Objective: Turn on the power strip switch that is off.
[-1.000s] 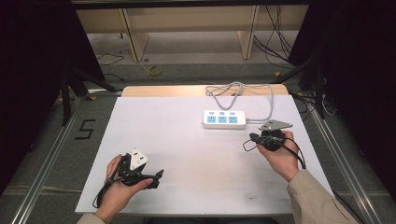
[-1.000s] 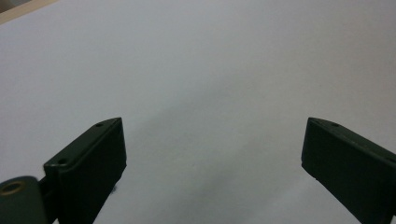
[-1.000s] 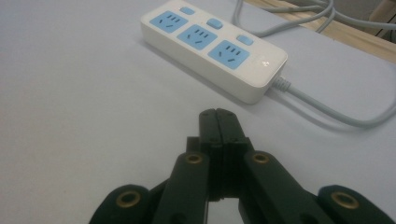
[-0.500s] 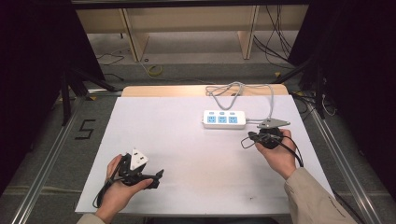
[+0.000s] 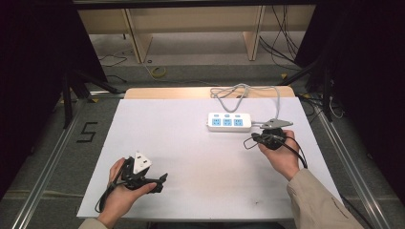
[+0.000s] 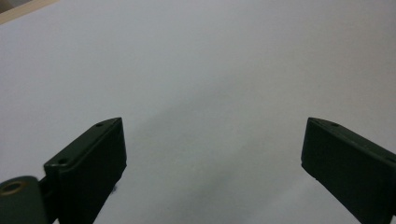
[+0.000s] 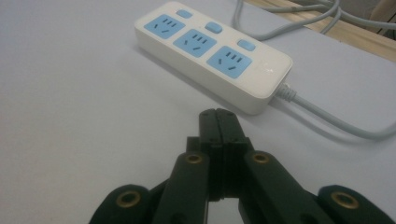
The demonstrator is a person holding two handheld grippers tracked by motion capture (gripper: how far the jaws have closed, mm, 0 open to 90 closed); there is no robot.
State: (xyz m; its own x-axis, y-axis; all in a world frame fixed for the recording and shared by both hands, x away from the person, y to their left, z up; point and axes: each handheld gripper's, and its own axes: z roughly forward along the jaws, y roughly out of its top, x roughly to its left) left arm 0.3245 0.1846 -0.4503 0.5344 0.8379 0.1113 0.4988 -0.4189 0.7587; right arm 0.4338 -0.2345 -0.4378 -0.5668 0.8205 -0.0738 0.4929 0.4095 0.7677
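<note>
1. Power strip [image 5: 229, 122], white with three blue sockets, lies on the far right part of the white table [image 5: 191, 143]; nothing has shifted over the last second, so no handling has begun
2. Right gripper [image 7: 219, 122] sits just beside the strip, jaws pressed together, empty
3. Left gripper [image 5: 160, 180] rests near the front edge, jaws spread wide
4. Dark room, shelving beyond

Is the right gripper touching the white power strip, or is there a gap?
Apart. In the right gripper view, bare table surface shows between the right gripper, jaws closed, and the power strip.
</note>
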